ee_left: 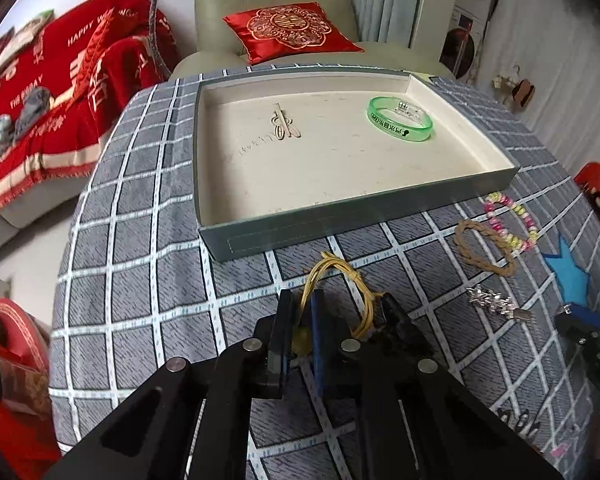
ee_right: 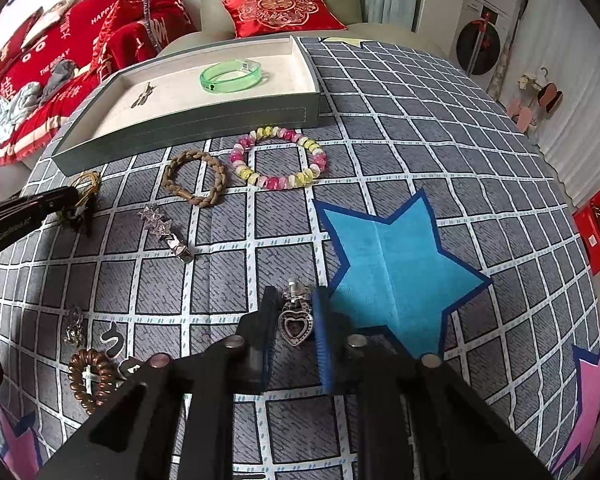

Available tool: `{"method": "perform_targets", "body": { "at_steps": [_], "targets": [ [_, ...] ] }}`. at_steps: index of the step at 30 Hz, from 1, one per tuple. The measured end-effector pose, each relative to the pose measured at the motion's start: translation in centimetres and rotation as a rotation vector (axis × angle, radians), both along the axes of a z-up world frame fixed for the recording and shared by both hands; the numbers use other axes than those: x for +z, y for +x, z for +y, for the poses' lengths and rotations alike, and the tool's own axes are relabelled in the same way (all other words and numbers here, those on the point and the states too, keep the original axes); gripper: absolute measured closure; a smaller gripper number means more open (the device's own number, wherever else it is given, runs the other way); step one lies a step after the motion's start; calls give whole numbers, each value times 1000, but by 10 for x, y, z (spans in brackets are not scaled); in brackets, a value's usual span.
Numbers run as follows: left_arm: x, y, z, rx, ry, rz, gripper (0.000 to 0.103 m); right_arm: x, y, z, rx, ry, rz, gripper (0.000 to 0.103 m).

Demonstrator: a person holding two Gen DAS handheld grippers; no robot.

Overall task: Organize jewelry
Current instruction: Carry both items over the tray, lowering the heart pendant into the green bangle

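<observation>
Both grippers grip: left gripper (ee_left: 302, 312) pinches the yellow cord bracelet (ee_left: 340, 280), right gripper (ee_right: 296, 320) clamps the heart pendant (ee_right: 295, 326)

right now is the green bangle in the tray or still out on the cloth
In the tray. The green bangle lies flat on the tray's cream floor near its far right corner, the only loose piece inside.

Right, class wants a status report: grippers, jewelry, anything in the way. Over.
Left gripper shut on yellow cord. Right gripper shut on heart pendant. Tray holds only green bangle. Path to tray clear.
</observation>
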State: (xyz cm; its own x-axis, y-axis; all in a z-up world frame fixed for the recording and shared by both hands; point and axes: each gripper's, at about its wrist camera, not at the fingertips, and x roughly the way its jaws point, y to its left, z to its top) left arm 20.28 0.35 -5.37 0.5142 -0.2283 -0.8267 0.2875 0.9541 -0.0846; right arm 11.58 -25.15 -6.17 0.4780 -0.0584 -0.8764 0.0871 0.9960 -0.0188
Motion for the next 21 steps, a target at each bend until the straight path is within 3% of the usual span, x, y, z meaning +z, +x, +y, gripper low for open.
{"method": "perform_targets", "body": {
  "at_steps": [9, 21],
  "targets": [
    [12, -12, 17, 23, -84, -1, 86, 11, -8, -12, -13, 89, -27, 84],
    [50, -23, 25, 16, -159, -64, 86, 47, -1, -15, 13, 207, -106, 84]
  ]
}}
